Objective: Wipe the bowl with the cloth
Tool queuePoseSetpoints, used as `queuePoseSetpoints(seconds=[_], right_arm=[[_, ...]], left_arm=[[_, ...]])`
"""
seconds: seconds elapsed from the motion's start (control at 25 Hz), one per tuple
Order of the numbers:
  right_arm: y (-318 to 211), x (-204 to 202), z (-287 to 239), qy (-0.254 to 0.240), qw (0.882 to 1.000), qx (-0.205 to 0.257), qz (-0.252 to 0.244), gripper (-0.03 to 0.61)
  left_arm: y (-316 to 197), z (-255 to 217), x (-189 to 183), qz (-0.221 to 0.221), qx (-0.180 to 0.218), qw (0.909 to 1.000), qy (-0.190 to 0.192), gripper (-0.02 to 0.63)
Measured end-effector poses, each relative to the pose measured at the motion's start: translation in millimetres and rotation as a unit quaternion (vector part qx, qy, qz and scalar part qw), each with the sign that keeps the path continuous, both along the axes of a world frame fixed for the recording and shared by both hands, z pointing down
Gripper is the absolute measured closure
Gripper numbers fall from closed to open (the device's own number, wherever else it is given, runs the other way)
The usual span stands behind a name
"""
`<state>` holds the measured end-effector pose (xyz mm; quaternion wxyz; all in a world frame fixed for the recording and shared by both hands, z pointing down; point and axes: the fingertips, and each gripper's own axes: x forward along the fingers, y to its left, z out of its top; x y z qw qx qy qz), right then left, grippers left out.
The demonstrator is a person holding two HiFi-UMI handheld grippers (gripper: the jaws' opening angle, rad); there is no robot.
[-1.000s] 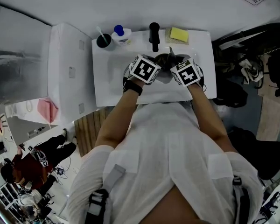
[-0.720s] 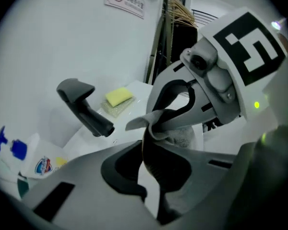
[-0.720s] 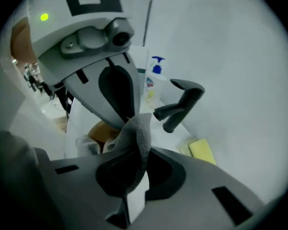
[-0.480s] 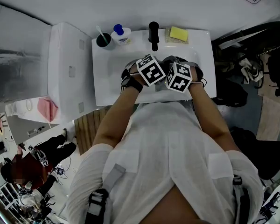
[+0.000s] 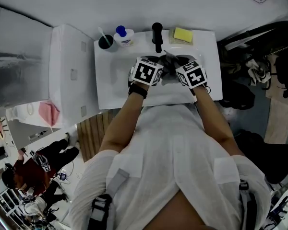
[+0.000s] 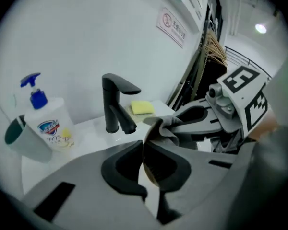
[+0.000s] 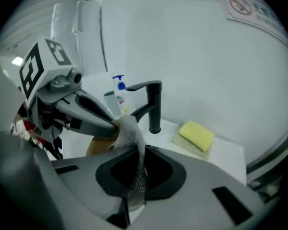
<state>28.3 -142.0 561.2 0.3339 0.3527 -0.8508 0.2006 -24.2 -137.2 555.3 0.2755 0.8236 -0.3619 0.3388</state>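
In the left gripper view, my left gripper [image 6: 143, 150] is shut on the thin rim of a tan bowl [image 6: 150, 171], which stands edge-on between the jaws. The right gripper view has my right gripper [image 7: 137, 150] shut on a grey cloth [image 7: 132, 133]. The cloth drapes over the rim of the bowl [image 7: 98, 146], right beside the left gripper [image 7: 110, 123]. From the head view, both grippers sit side by side over the white sink counter [image 5: 115, 80], with the cloth [image 5: 171, 61] bunched between them. There the marker cubes hide the bowl.
A black faucet [image 5: 157, 36] stands just beyond the grippers. A yellow sponge [image 5: 184, 34] lies to its right on the counter's back edge. A soap pump bottle [image 5: 124, 35] and a dark cup [image 5: 106, 41] stand to its left. A white cabinet [image 5: 69, 71] adjoins the counter's left side.
Half a second ago the two grippers were pressed close together nearer the counter's front edge. They have since moved back toward the faucet and spread slightly apart.
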Motion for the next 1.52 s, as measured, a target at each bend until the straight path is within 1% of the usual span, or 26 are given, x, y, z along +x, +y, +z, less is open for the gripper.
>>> queuePoseSetpoints(seconds=[0.08,0.16,0.24,0.32,0.52,0.6,0.76,0.88,1.0,1.16,1.28,1.4,1.52], right_arm=[[0,3,2,-0.041,0.998,-0.023,0.043,0.541],[2,4,4,-0.05,0.997,-0.025,0.052,0.541],[4,3,6,-0.036,0.999,-0.013,0.036,0.541],[5,3,8,-0.022,1.0,-0.005,0.018,0.541],[7,1,7,0.001,0.999,0.01,-0.032,0.535],[7,-1,2,0.001,0.999,0.018,-0.038,0.535],[7,-4,-7,-0.013,0.998,0.031,-0.045,0.537],[5,2,-13,-0.043,0.998,0.027,-0.025,0.543],[2,15,-14,-0.07,0.997,0.013,0.013,0.546],[1,30,-8,-0.067,0.997,0.012,0.047,0.546],[0,37,-4,-0.062,0.996,0.014,0.063,0.546],[-2,46,-4,-0.058,0.995,0.021,0.081,0.546],[-2,56,-4,-0.057,0.993,0.025,0.096,0.546]], left_arm=[[-2,2,-2,-0.038,-0.003,0.999,0.022,0.594],[-1,5,-4,-0.06,-0.002,0.9978,0.028,0.592],[2,8,-4,-0.061,-0.004,0.9978,0.025,0.592],[5,12,-3,-0.051,-0.006,0.9985,0.017,0.594],[7,14,-5,-0.019,0.0,0.9996,-0.022,0.594],[5,15,-9,-0.019,0.004,0.9992,-0.035,0.594],[1,18,-20,-0.042,0.002,0.9982,-0.042,0.594],[-3,23,-33,-0.07,-0.003,0.9965,-0.045,0.594],[-4,31,-45,-0.103,-0.022,0.994,-0.029,0.594],[3,56,-54,-0.136,-0.07,0.9881,-0.014,0.594],[8,73,-57,-0.16,-0.101,0.982,0.002,0.594],[12,85,-59,-0.184,-0.118,0.9758,0.011,0.594],[13,92,-63,-0.203,-0.12,0.9718,0.011,0.585]])
